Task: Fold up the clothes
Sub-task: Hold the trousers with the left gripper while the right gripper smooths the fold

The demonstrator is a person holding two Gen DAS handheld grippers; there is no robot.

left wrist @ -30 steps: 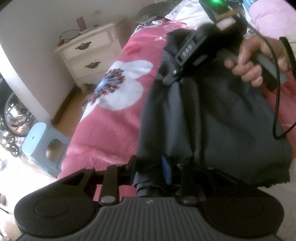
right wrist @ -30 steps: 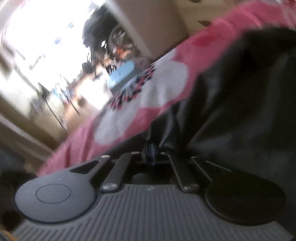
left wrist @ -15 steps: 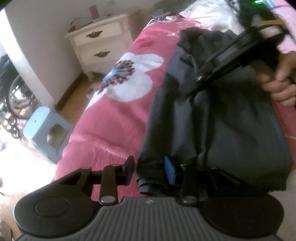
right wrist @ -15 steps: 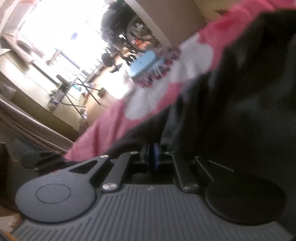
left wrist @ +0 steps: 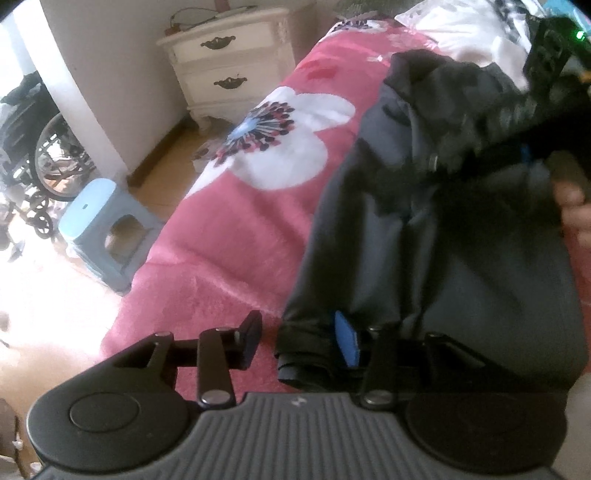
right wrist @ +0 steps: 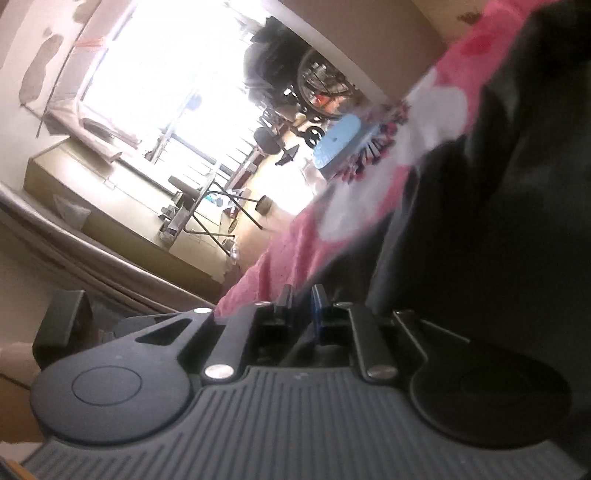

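Observation:
A dark grey garment (left wrist: 443, 266) lies lengthwise on the bed, bunched at its far end. My left gripper (left wrist: 299, 339) is open at its near edge. A folded hem rests against the blue pad of the right finger, and the left finger stands clear of the cloth. At the upper right my right gripper (left wrist: 509, 155) is blurred, held by a hand (left wrist: 576, 218), with dark cloth lifted around it. In the right wrist view, the right gripper (right wrist: 301, 306) has its fingers close together with dark garment (right wrist: 498, 221) running down to them.
The bed has a pink floral blanket (left wrist: 229, 236) and white pillows (left wrist: 461, 33) at the head. A white nightstand (left wrist: 229, 70), a blue plastic stool (left wrist: 103, 229) and a wheelchair (left wrist: 48, 162) stand on the floor to the left.
My left gripper's jaws have spread and no longer pinch the hem. The right gripper has swung to the right, away from the middle of the garment, carrying cloth with it.

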